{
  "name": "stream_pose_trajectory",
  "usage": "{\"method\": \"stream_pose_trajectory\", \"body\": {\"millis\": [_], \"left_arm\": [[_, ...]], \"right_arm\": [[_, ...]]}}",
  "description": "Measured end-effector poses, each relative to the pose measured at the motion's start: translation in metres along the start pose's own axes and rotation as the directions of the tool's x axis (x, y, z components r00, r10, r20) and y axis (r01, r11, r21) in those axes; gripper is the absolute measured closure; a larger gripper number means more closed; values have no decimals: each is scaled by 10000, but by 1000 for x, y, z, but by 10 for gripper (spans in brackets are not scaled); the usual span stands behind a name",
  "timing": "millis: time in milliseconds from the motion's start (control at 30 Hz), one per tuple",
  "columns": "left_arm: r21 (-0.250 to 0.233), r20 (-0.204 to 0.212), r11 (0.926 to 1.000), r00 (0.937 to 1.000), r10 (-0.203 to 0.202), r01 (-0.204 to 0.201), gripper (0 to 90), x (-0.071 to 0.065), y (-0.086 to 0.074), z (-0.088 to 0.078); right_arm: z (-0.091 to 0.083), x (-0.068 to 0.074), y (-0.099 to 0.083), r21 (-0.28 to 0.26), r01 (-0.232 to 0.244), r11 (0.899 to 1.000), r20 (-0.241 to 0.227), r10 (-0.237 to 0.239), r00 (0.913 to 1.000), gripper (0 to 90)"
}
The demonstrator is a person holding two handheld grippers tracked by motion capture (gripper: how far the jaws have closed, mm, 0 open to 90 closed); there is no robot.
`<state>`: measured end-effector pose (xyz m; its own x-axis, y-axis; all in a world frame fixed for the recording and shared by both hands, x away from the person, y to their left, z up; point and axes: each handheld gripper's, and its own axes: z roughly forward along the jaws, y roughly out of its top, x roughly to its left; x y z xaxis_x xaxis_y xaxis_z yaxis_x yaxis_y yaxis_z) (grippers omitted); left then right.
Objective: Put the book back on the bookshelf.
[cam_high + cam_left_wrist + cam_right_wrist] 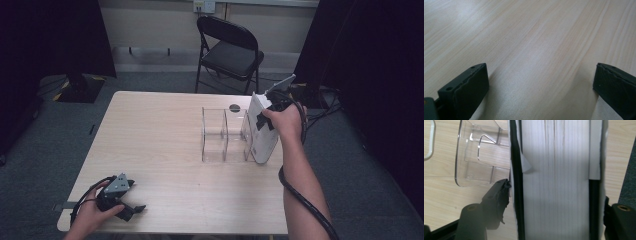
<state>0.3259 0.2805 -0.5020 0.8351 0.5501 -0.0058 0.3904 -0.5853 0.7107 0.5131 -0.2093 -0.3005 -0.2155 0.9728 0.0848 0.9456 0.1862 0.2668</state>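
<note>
**Stock entry: thick book at the file rack, right-hand edge of table**

- Table [165,150]: pale wood-grain top, carries everything listed.
- Clear rack [223,134]: transparent divided holder, right of centre toward the far edge; the compartments in view look empty.
- Book [261,131]: thick white volume, upright and slightly tilted, against the rack's right end near the table's right edge. The right gripper view looks onto its page edges [555,182], with dark covers either side.
- Right gripper [270,119]: jaws straddle the book's thickness, both pads at its covers; whether they still press cannot be told, and the grip looks loosened.
- Left gripper [131,208]: at the near left corner, jaws spread wide, nothing between them, bare wood beneath.

Step in hand, by judgement: setting the book at the rack's end and letting go. Next move calls for spreading the jaws clear and drawing back without toppling the book.
</note>
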Motion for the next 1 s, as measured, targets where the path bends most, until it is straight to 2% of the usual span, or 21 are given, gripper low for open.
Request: {"method": "stream_pose_trajectory", "body": {"millis": [333, 633, 1000], "left_arm": [[14, -21, 10000, 10000, 14, -14, 0, 0, 0, 0], [8, 4, 10000, 10000, -35, 35, 0, 0, 0, 0], [14, -10, 10000, 10000, -11, 11, 0, 0, 0, 0]], "right_arm": [[-6, -1, -6, -149, -147, 9998, -55, 147, 9999, 302], [-6, 1, -12, 4, 48, 10000, 96, -48, 9999, 284], [-9, 1, -19, -89, 11, 10000, -5, -11, 10000, 273]]}}
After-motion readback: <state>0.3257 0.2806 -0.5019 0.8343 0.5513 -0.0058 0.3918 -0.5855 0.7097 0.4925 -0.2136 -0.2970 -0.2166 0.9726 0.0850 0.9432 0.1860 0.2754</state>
